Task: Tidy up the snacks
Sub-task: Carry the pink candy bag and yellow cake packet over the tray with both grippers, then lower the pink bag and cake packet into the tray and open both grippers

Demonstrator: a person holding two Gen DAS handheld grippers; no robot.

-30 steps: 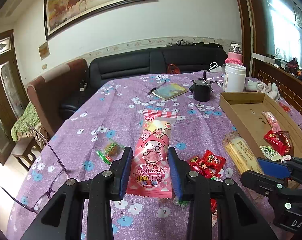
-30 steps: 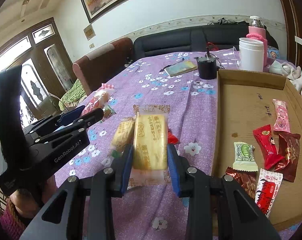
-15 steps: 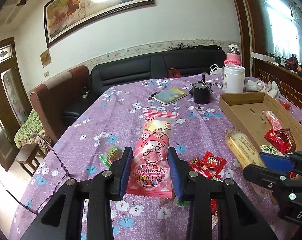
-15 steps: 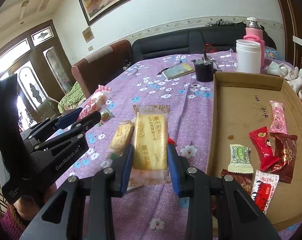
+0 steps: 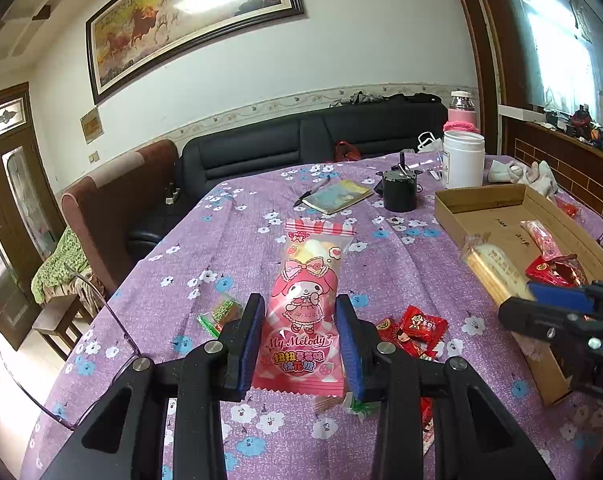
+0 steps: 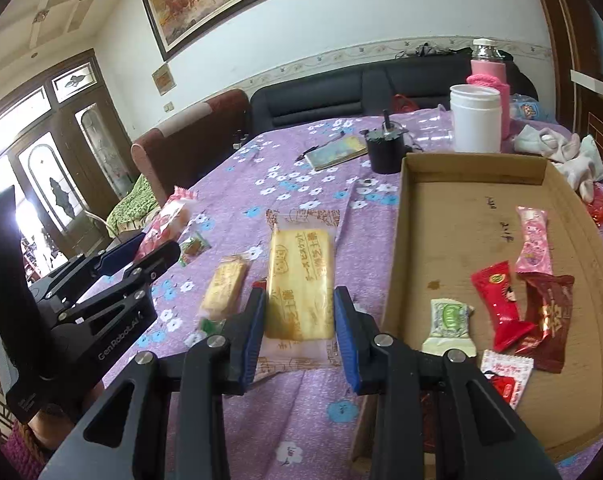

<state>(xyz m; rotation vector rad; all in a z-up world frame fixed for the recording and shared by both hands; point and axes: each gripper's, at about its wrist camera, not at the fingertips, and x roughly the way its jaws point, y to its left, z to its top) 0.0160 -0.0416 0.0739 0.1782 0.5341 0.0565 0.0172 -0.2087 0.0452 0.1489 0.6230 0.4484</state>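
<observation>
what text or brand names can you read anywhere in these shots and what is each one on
"My Melody": pink marshmallow packet held in the left gripper.
"GenRobot.AI": side of the left gripper, right wrist view.
"D": body of the right gripper, cut off.
Unreadable: Chinese print on the pink packet, the biscuit packet, red candies and pen marks in the cardboard box.

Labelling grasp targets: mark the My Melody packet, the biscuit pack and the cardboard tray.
My Melody packet (image 5: pixel 301 312), left wrist view, printed front.
biscuit pack (image 6: pixel 300 280), right wrist view, wrapper middle.
cardboard tray (image 6: pixel 453 216), right wrist view, bare floor.
</observation>
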